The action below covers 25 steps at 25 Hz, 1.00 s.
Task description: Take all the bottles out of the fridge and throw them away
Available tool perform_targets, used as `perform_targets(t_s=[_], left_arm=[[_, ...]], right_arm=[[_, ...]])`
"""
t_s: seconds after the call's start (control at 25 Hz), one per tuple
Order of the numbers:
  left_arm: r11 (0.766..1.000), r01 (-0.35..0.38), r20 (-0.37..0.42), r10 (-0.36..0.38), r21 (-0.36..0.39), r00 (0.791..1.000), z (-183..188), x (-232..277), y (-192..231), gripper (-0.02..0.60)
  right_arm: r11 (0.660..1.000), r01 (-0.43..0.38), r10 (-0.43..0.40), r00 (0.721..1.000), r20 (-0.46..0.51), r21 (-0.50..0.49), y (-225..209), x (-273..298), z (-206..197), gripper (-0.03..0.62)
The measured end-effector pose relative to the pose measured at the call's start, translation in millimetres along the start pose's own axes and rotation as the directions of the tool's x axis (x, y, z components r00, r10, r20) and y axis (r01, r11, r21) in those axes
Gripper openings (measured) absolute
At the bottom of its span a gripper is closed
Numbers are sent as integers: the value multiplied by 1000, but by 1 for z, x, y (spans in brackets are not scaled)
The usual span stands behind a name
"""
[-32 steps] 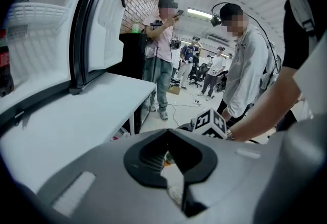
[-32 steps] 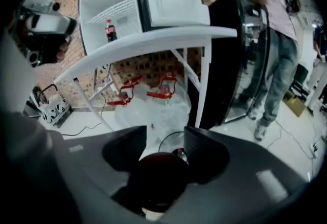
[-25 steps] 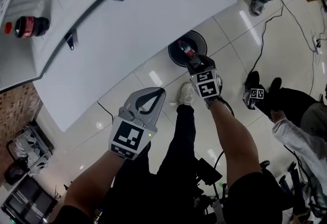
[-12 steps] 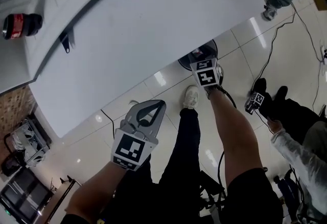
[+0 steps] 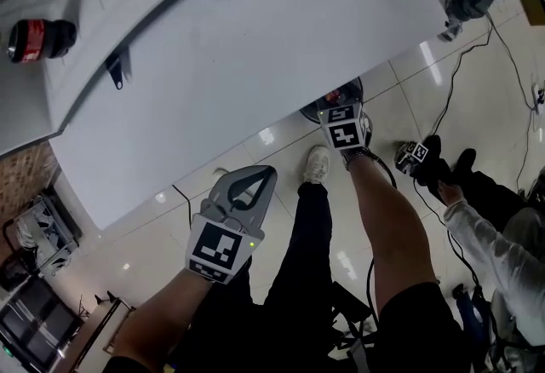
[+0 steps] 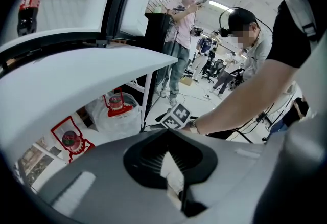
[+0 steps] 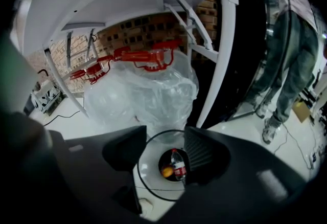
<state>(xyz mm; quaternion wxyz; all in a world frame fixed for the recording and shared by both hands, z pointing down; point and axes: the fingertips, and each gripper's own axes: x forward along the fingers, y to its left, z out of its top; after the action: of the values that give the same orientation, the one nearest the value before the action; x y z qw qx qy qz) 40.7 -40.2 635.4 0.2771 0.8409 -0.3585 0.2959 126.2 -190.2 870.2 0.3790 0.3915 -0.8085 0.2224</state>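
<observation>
Since a second ago, the discarded bottle (image 7: 178, 166) is no longer gripped by the right gripper (image 5: 337, 106); it is now seen lying inside the round bin (image 5: 351, 88).

Head view: an open white fridge door (image 5: 255, 56) is seen from above, filling the upper part of the frame. One cola bottle (image 5: 38, 37) is left lying on its inner shelf at the far left. The right gripper is held over the bin, which is partly hidden under the door's edge. The left gripper (image 5: 266, 174) is held lower left, well apart from the bin, above the tiled floor (image 5: 170, 226). A second person's white sleeve (image 5: 485, 243) is seen at the right.

Left gripper view: the jaws are shown pressed together, with nothing between them. The cola bottle (image 6: 28, 5) is seen at the upper left, above the door. Clear plastic bags (image 6: 115, 110) with red handles are seen beneath it.

Right gripper view: the jaws are shown spread apart and empty. Between them, far below, the bin is framed, with the discarded bottle and a small orange object (image 7: 166, 171) inside. A clear plastic bag (image 7: 148, 95) is seen behind, before a brick wall (image 7: 148, 28).
</observation>
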Motion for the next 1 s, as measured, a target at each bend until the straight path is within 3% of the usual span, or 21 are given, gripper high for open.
perform_targets(t_s=[0.56, 1.0], left_arm=[[999, -7, 105, 3, 38, 994, 53, -46, -15, 3], [997, -39, 217, 25, 64, 976, 95, -95, -30, 3]], right_arm=[[1000, -18, 19, 1000, 5, -25, 33, -77, 24, 226], [999, -15, 18, 997, 77, -43, 57, -156, 65, 204]])
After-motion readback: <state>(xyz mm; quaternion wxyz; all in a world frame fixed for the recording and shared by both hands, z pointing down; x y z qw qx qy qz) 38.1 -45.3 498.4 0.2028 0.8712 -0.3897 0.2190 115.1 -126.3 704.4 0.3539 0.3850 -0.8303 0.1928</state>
